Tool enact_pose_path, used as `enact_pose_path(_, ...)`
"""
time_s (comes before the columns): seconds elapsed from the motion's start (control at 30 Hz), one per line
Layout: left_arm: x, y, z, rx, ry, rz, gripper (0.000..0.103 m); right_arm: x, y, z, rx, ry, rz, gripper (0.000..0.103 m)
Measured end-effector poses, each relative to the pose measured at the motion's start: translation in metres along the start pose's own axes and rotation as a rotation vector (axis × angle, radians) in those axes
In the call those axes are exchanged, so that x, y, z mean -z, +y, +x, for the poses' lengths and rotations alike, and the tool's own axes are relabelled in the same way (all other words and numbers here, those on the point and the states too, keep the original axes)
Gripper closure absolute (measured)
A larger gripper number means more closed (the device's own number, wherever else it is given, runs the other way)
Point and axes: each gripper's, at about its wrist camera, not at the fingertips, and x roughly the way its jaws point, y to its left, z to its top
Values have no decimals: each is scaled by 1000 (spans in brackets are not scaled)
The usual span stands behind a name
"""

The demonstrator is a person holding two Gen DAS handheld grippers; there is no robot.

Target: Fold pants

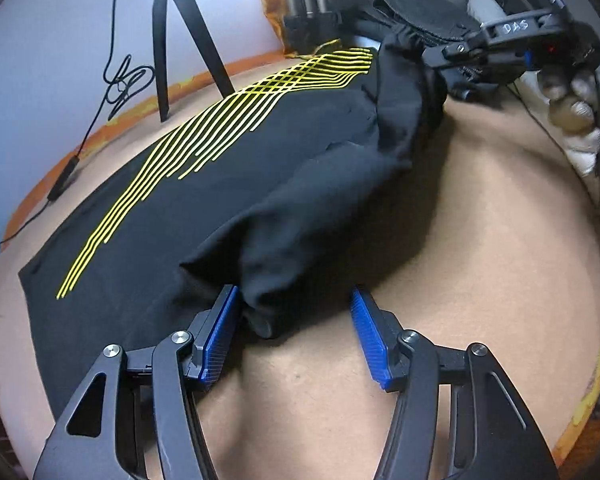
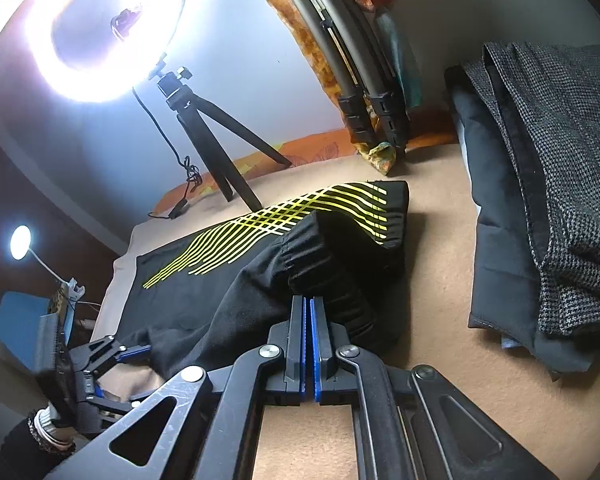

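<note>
Now the black pants lie lengthwise on a tan bed. Left claw stands wide, cuff loose between its pads; right claw pinches the waistband. Lay the top leg flat, edges matched. Bare bedding offers room on the near side; a tripod crowds the far edge.

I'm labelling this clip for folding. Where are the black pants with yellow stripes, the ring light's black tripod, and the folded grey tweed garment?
Black pants with yellow stripes point(image 1: 236, 184): left wrist view, flat leg.
Ring light's black tripod point(image 2: 204, 128): right wrist view, legs' junction.
Folded grey tweed garment point(image 2: 560, 168): right wrist view, top layer.
</note>
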Motion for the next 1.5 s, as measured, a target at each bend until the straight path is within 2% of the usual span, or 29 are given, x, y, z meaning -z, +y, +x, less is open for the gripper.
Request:
enact_pose_path(0.1,-3,3,2,2,0,7,47,0,0,-2,2,-3,-1,103)
enact_pose_path(0.13,-3,3,2,3,0,12,52,0,-1,-1,2,-1,0,103)
enact_pose_path(0.2,-3,8,0,-1,-2,14,69,1,-2,-1,3,0,4,103)
enact_pose_path(0.23,-2,11,-1,-13,0,10,85,1,-2,-1,3,1,4,103)
enact_pose_path(0.27,-2,17,-2,-7,1,0,91,1,-2,0,5,2,3,103)
enact_pose_path(0.3,-2,22,-4,16,1,-22,94,1,-2,0,5,3,3,103)
enact_pose_path(0.37,-1,24,-10,16,-8,-24,97,2,-1,-1,7,3,1,103)
enact_pose_path(0.5,8,9,-32,26,-17,30,97,5,-1,-5,16,5,-1,103)
enact_pose_path(0.73,34,-17,-49,123,41,74,98,29,-9,-24,55,39,8,103)
enact_pose_path(0.83,42,-25,-46,98,53,91,98,46,-15,-30,89,75,18,103)
enact_pose_path(0.93,48,-21,-55,104,23,55,97,59,-18,-40,148,83,5,98)
enact_pose_path(1.0,51,-10,-65,85,-1,9,97,60,-21,-44,136,81,28,95)
enact_pose_path(1.03,54,-4,-69,81,-15,-17,97,60,-22,-48,128,75,48,86)
enact_pose_path(1.07,57,4,-75,75,-31,-49,96,59,-23,-50,120,67,61,67)
enact_pose_path(1.13,67,21,-86,58,-57,-131,90,56,-26,-52,71,43,111,56)
enact_pose_path(1.17,72,30,-91,37,-74,-170,85,55,-27,-51,43,46,132,56)
enact_pose_path(1.27,87,48,-99,3,-103,-256,85,54,-31,-38,-55,79,233,50)
enact_pose_path(1.4,103,71,-101,-52,-127,-355,85,54,-36,-17,-120,108,352,49)
enact_pose_path(1.5,112,87,-106,-58,-160,-434,85,53,-41,-10,-159,97,438,46)
